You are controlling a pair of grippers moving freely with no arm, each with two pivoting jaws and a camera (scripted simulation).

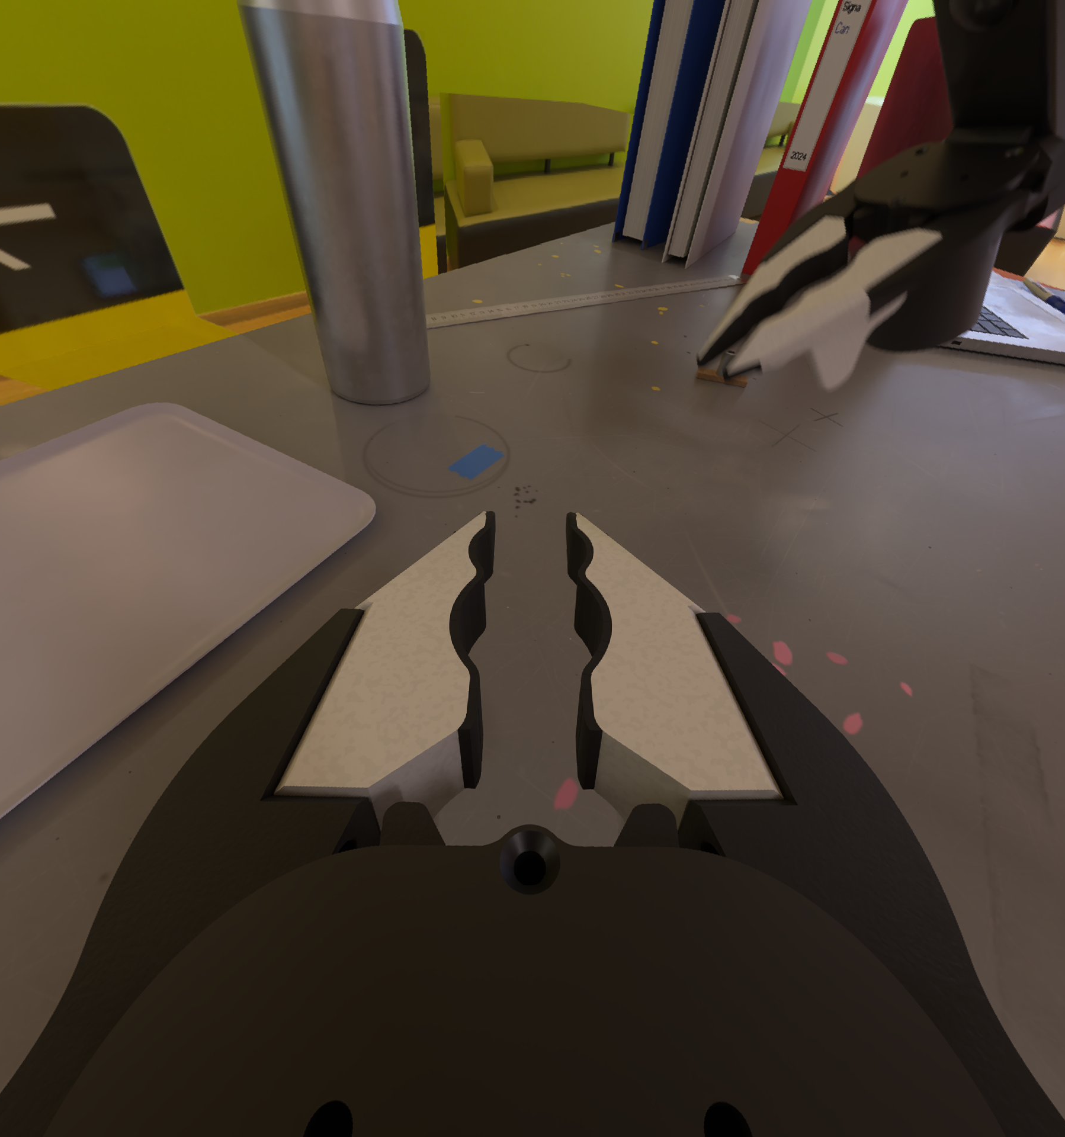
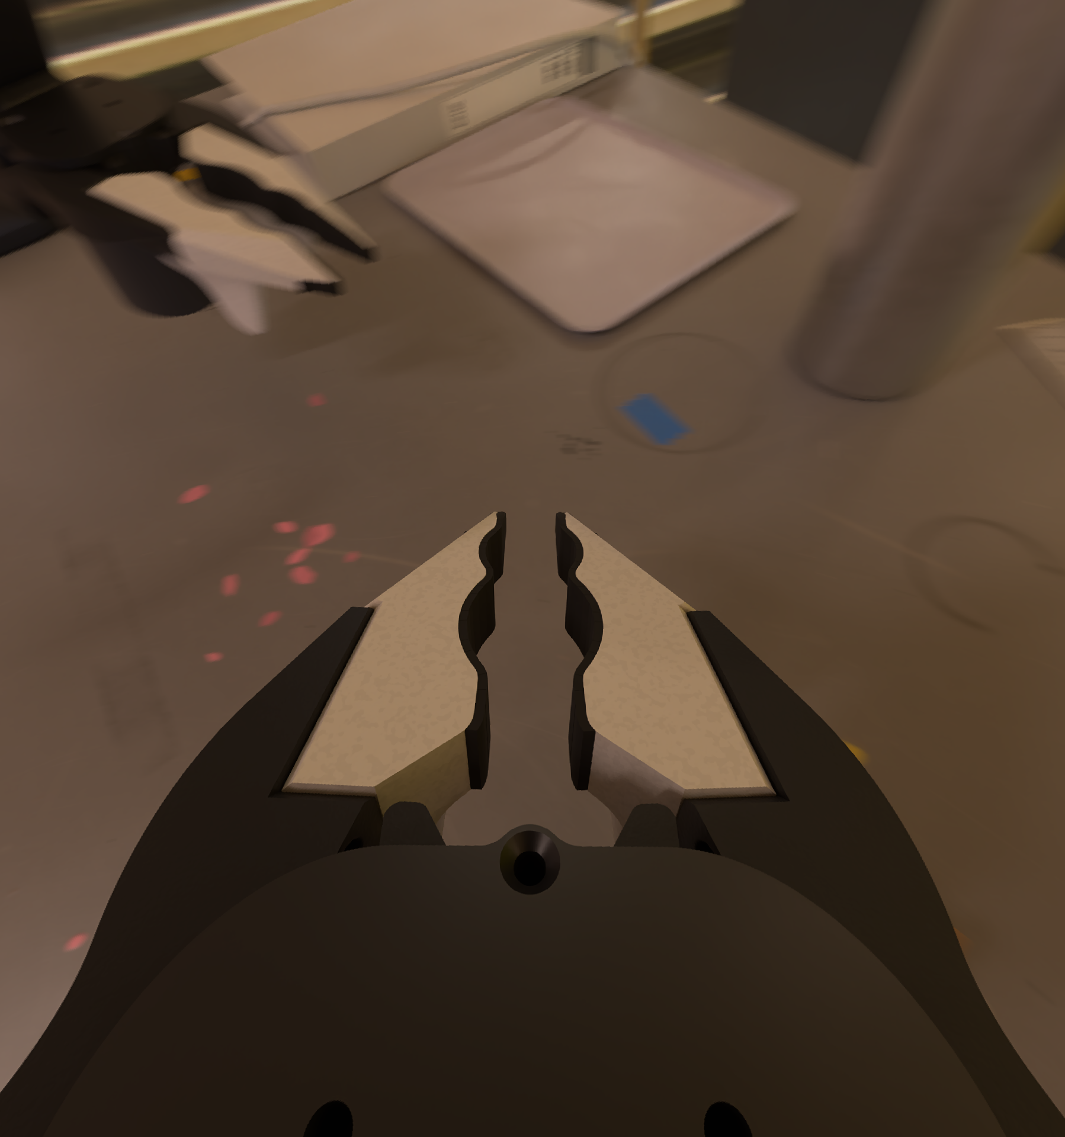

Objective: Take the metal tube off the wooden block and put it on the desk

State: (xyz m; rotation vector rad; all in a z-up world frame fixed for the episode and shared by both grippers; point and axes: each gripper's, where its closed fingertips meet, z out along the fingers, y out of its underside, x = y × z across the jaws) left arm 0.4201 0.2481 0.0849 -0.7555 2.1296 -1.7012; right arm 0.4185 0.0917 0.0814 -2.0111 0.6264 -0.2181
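Note:
In the left wrist view a small flat wooden block (image 1: 719,378) lies on the grey desk (image 1: 641,492) at the far right. A tiny metal tube (image 1: 729,359) stands on it. My right gripper (image 1: 718,367) reaches down from the right, with its fingertips right at the tube and block. Whether they touch is too small to tell. In the right wrist view the right gripper (image 2: 530,517) has a narrow gap between its fingers with nothing in it. Tube and block are hidden there. My left gripper (image 1: 530,517) is open and empty, low over the desk; it also shows in the right wrist view (image 2: 348,267).
A tall silver cylinder (image 1: 345,203) stands behind a blue tape patch (image 1: 476,461). A pale tray (image 1: 118,554) lies at the left. Upright books and a red binder (image 1: 702,123), a ruler (image 1: 579,301) and a laptop (image 1: 1022,335) line the back right.

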